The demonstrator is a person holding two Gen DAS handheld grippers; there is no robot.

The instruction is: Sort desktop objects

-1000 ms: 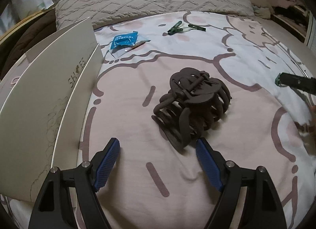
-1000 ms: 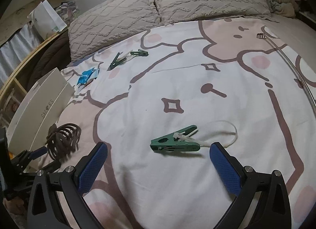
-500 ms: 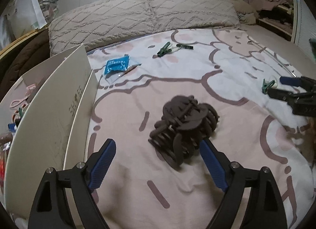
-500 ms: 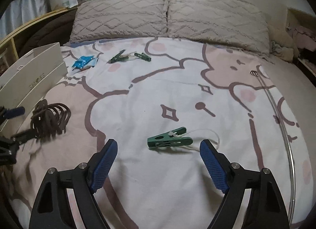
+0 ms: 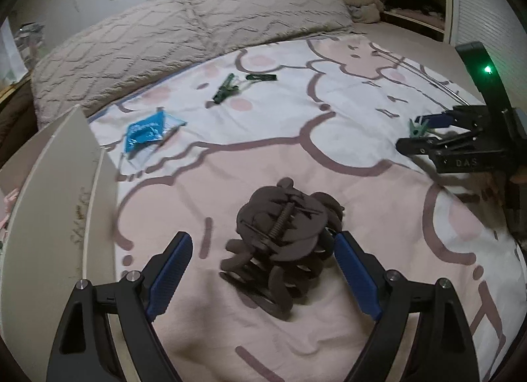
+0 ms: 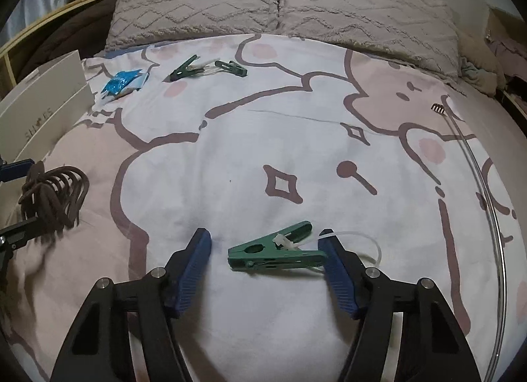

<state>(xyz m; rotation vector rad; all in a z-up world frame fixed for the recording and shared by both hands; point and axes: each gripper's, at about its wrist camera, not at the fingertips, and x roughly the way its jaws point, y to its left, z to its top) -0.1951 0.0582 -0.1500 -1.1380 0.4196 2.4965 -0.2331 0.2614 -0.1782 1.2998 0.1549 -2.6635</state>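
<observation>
My right tool (image 6: 265,265) has just been closing around the green peg (image 6: 275,248) near the bed's foot, not yet pinching it, while my left tool (image 5: 260,270), opened wider, straddles the brown ribbed hair claw (image 5: 283,243) by the bed's left edge, so both pickups look imminent.
</observation>
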